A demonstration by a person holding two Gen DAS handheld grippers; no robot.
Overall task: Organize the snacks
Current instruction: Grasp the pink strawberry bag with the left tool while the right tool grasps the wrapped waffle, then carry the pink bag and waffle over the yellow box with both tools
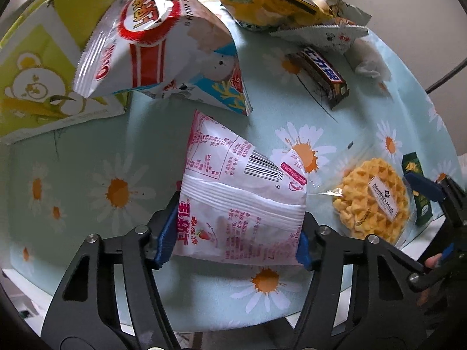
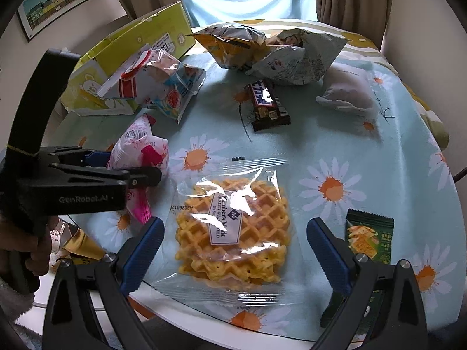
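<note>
A round table under a daisy-print cloth [image 2: 364, 145] holds scattered snacks. The left gripper [image 1: 233, 233] has its blue pads pressed against both sides of a pink-and-white snack packet [image 1: 242, 192]. The right gripper [image 2: 236, 250] hovers with fingers spread wide either side of a clear-wrapped waffle pack [image 2: 233, 233], not touching it. At the far left stands an open yellow-green box [image 2: 140, 43]; a red-and-white shrimp chip bag [image 2: 154, 84] leans against it. The box's contents cannot be seen.

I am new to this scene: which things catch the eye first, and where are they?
The left tool is closed on a pink-and-white snack bag above the daisy tablecloth. The open right tool straddles a clear-wrapped waffle pack near the table's front edge.
</note>
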